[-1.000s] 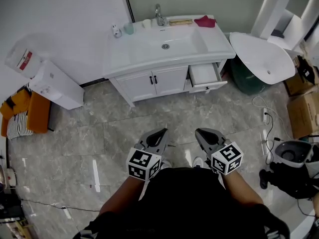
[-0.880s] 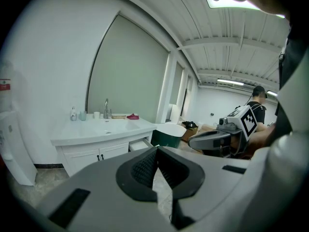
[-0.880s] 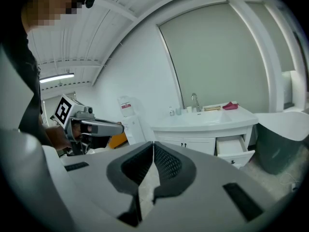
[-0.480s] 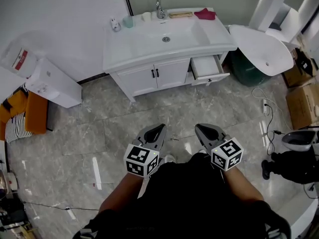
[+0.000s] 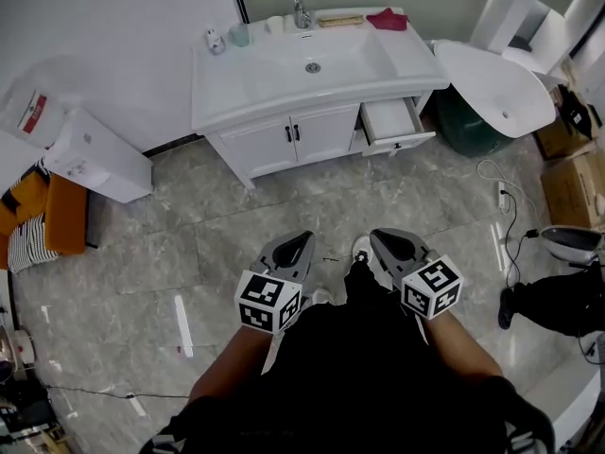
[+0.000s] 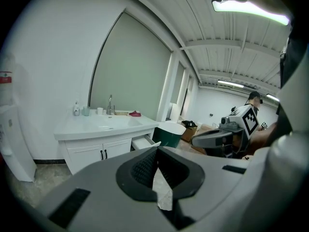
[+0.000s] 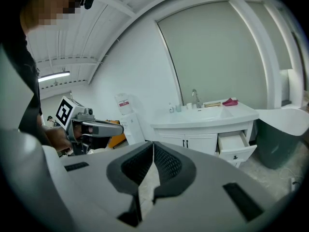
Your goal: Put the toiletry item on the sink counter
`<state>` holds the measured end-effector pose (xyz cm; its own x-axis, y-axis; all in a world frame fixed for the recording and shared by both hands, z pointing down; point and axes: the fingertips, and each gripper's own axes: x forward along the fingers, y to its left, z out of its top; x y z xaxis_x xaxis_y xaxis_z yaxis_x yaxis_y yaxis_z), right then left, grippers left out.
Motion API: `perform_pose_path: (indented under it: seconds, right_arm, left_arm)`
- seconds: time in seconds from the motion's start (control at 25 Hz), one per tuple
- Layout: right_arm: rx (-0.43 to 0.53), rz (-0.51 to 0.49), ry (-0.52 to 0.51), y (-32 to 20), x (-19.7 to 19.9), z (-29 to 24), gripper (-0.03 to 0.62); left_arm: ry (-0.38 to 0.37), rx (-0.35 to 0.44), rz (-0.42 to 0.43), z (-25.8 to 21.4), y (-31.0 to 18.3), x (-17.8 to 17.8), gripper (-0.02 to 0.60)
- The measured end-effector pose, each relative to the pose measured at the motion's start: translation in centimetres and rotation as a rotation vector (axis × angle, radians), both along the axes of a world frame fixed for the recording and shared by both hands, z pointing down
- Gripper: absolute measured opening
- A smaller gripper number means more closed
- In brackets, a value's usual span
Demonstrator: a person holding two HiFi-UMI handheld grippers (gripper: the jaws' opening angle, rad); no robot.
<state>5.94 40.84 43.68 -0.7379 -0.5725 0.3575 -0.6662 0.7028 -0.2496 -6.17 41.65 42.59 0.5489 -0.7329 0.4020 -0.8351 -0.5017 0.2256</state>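
Observation:
The white sink counter [image 5: 248,91] stands against the far wall in the head view, with a faucet [image 5: 301,8] behind the basin. Along its back edge sit a small white bottle [image 5: 216,41], a pale cup [image 5: 240,34], a white cup [image 5: 275,25], a wooden tray [image 5: 340,21] and a red cloth [image 5: 388,19]. One drawer [image 5: 395,126] on the right is pulled out. My left gripper [image 5: 302,241] and right gripper [image 5: 382,238] hang side by side over the floor, well short of the counter. Both are shut and hold nothing. Each gripper view shows the counter [image 6: 101,124] [image 7: 207,116] ahead.
A white water dispenser [image 5: 90,154] stands to the counter's left, with an orange seat [image 5: 43,220] beside it. On the right are a large white basin [image 5: 496,88], a green bin [image 5: 463,135], cardboard boxes [image 5: 572,192], a floor cable [image 5: 501,211] and a person's dark legs [image 5: 558,305].
The counter has slid slightly up and left in the head view, and a shoe now shows between the grippers. Both grippers stay shut in much the same place.

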Motion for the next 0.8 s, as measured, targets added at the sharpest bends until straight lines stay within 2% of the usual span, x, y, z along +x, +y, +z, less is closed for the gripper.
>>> perform_pose_path:
  seconds: [0.4,0.8]
  right_arm:
    - [0.001,-0.016,-0.016,-3.8,0.2,0.0,0.005]
    - [0.01,-0.006,-0.045,-12.1,1.9,-0.2,0.005]
  left_arm:
    - [-0.013,-0.027,-0.011,0.8,-2.9,0.4,0.006]
    - [-0.026,-0.016,-0.028,0.3,-10.9,1.6,0.006]
